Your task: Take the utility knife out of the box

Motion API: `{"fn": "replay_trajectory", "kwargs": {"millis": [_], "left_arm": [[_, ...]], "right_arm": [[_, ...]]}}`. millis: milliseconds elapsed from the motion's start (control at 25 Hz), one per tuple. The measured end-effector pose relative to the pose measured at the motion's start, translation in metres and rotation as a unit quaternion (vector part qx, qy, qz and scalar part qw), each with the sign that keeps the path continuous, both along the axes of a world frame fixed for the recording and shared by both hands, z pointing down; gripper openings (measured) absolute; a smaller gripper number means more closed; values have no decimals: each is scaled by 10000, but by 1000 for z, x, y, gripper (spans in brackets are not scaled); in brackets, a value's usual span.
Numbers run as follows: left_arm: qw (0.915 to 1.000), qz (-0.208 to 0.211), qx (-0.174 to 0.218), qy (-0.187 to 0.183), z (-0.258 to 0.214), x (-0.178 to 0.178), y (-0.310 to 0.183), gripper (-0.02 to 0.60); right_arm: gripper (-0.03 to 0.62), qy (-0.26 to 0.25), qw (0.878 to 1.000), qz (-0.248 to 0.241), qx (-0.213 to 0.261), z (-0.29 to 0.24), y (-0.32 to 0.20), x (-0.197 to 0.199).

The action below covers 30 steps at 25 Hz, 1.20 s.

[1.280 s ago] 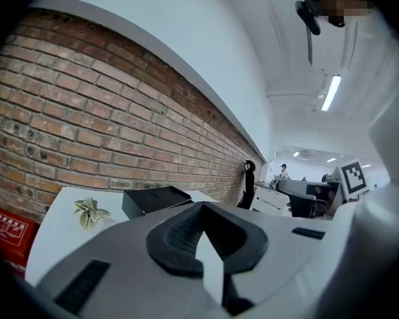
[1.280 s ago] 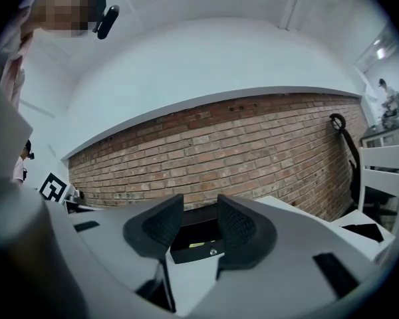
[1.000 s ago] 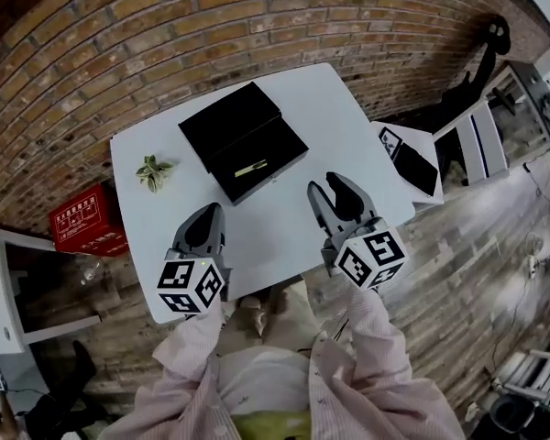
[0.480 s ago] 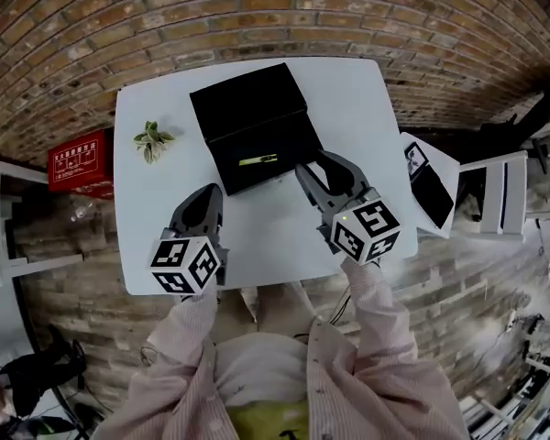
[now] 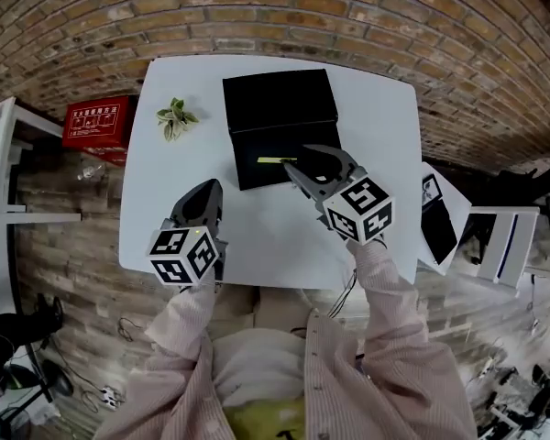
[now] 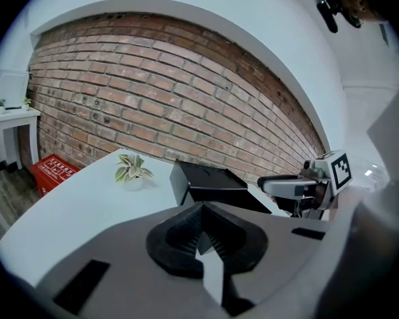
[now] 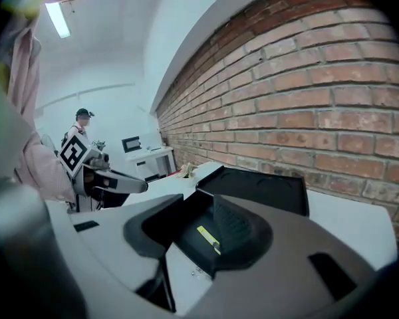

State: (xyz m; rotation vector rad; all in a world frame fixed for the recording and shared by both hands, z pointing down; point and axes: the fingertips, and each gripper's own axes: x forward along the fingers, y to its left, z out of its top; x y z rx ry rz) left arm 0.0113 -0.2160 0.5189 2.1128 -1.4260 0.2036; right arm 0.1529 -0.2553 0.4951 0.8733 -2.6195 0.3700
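An open black box [image 5: 284, 145] lies on the white table [image 5: 376, 136], its lid [image 5: 280, 99] folded back toward the brick wall. A thin yellow utility knife [image 5: 275, 160] rests in the box's base; it also shows between the jaws in the right gripper view as the knife [image 7: 208, 238]. My right gripper [image 5: 304, 160] hovers open over the box's near right edge, its jaws on either side of the knife's right end without touching it. My left gripper [image 5: 206, 200] is shut and holds nothing, over bare table left of the box [image 6: 206, 185].
A small potted plant [image 5: 174, 117] stands at the table's far left. A red box [image 5: 96, 122] sits on the floor to the left. A white side table with a dark tablet [image 5: 437, 218] stands right. A person [image 7: 83, 121] is far off in the room.
My right gripper has moved forward and left, from the bare table to over the box's front edge by the knife. The left gripper has hardly moved.
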Motion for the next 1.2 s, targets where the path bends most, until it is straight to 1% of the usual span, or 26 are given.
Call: {"fn": "replay_trajectory", "kwargs": {"millis": [120,240,360,520,680,880,1200], "left_arm": [[9999,-77,-93,54,4,-5,1,-9],[9997,-136,-162,109,10,-7,-2,-9],[9994,-192,-257,161,17,-9,-6,-9],[9988,-194,-402,207,26,-11,-10,-9],[9979,-211,-542,295,35,-11,-13,-9],[9967,-179,-678,405,44,-10,-16,-9],[9952,-105,-832,500,55,-5,-17,-9]], "right_arm": [[143,255,9988,-385,-153,12,-2,-12],[143,595,9945,-808,-302,27,-5,-23],[143,942,9873,-1195,-460,41,-6,-31],[143,1421,9750,-1595,-607,56,-11,-35],[143,1869,9585,-2000,-801,73,-14,-40],[143,2520,9309,-2469,-950,97,-12,-41],[141,3285,8924,-2905,-1069,124,-10,-40]]}}
